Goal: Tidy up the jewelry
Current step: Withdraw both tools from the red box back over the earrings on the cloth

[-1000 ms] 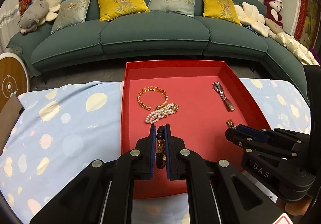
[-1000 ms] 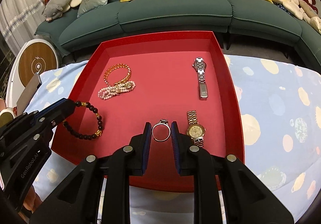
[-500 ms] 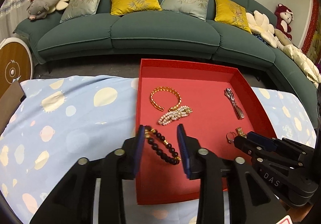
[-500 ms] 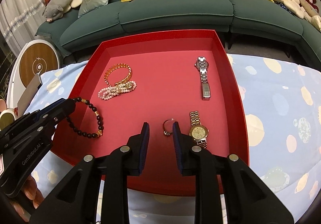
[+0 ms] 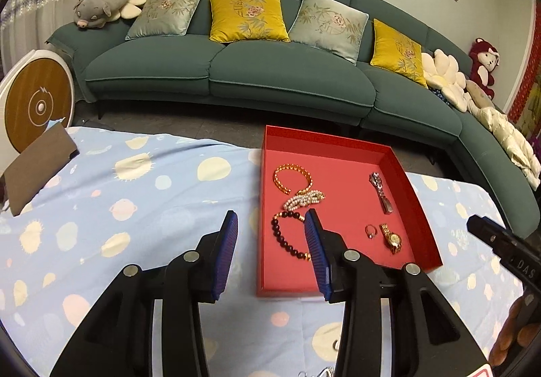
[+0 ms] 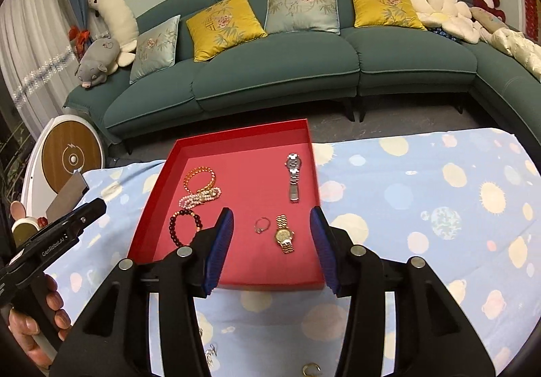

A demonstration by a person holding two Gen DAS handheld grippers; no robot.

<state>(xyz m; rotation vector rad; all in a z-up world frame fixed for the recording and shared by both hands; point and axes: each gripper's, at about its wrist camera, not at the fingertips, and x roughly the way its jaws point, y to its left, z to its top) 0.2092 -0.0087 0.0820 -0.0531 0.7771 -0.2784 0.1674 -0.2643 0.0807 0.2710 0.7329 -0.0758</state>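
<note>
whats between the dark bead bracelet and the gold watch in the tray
A small silver ring lies between the dark bead bracelet and gold watch, clearest in the right wrist view.

Read "GenRobot.AI" in white along the black side of the left gripper (image 6: 88,213); read "DAS" on the black side of the right gripper (image 5: 480,225).
</note>
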